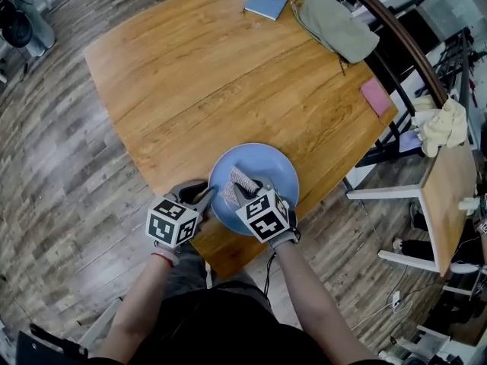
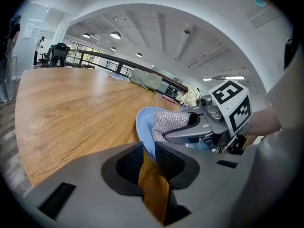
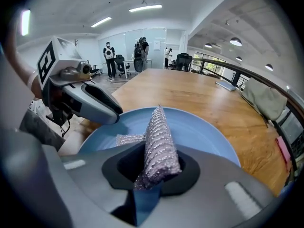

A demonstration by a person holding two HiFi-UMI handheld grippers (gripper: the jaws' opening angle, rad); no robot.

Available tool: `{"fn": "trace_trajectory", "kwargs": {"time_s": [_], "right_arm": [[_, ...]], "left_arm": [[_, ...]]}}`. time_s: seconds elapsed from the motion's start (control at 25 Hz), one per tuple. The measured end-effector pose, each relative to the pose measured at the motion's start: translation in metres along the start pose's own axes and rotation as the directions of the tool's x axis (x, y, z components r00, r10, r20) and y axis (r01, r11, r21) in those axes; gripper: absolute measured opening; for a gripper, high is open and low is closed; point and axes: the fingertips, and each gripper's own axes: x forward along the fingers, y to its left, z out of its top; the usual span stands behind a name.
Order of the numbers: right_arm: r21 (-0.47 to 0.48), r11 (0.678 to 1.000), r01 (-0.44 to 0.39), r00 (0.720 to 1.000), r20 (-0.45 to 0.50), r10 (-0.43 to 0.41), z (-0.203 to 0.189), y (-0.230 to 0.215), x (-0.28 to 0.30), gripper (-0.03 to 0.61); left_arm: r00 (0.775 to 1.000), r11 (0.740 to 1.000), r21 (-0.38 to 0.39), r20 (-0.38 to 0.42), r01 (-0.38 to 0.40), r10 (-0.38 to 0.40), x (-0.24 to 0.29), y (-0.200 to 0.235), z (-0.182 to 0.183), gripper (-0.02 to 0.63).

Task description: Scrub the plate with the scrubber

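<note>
A light blue plate point(image 1: 262, 169) lies near the front edge of the wooden table point(image 1: 198, 74). My left gripper point(image 1: 205, 197) is shut on the plate's left rim; in the left gripper view the jaws point(image 2: 149, 152) pinch the rim of the plate point(image 2: 144, 122). My right gripper point(image 1: 245, 192) is shut on a silver mesh scrubber point(image 1: 236, 182), held over the plate's near left part. In the right gripper view the scrubber point(image 3: 159, 139) sticks up between the jaws point(image 3: 153, 172), with the plate point(image 3: 204, 134) beneath and the left gripper point(image 3: 92, 103) at the left.
At the table's far side lie a blue notebook point(image 1: 265, 4), an olive-grey bag point(image 1: 335, 25) and a pink pad point(image 1: 376, 96). A second table point(image 1: 445, 192) with a cream cloth point(image 1: 445, 124) stands to the right. People point(image 3: 110, 56) stand far off.
</note>
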Motion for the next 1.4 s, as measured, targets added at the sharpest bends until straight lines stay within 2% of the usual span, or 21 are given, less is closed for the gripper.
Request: {"fn": "trace_trajectory", "kwargs": {"time_s": [0.36,0.6,0.76,1.16,1.4], "right_arm": [[-0.115,0.993,0.003,1.000,0.004,-0.003,0.018,-0.006,0.016,0.078],[-0.146,0.989,0.035,0.999,0.017,-0.033,0.027,-0.019,0.021,0.077],[-0.178,0.982,0.068,0.998,0.021,-0.065,0.030,-0.030,0.024,0.077],[-0.232,0.957,0.172,0.984,-0.013,-0.179,0.019,-0.072,0.018,0.074],[-0.213,0.949,0.231,0.968,-0.044,-0.245,0.002,-0.094,0.005,0.067]], "left_arm": [[1.000,1.000,-0.007,-0.008,-0.008,0.008,0.000,0.000,-0.001,0.072],[1.000,1.000,-0.015,-0.006,-0.017,0.017,0.000,0.000,0.000,0.071],[0.999,0.999,0.002,-0.016,-0.036,0.036,-0.001,0.001,0.000,0.071],[0.999,0.998,-0.040,-0.006,-0.041,0.041,-0.002,0.002,-0.001,0.066],[0.999,0.998,-0.030,-0.009,-0.051,0.051,-0.001,0.002,-0.001,0.065]]}}
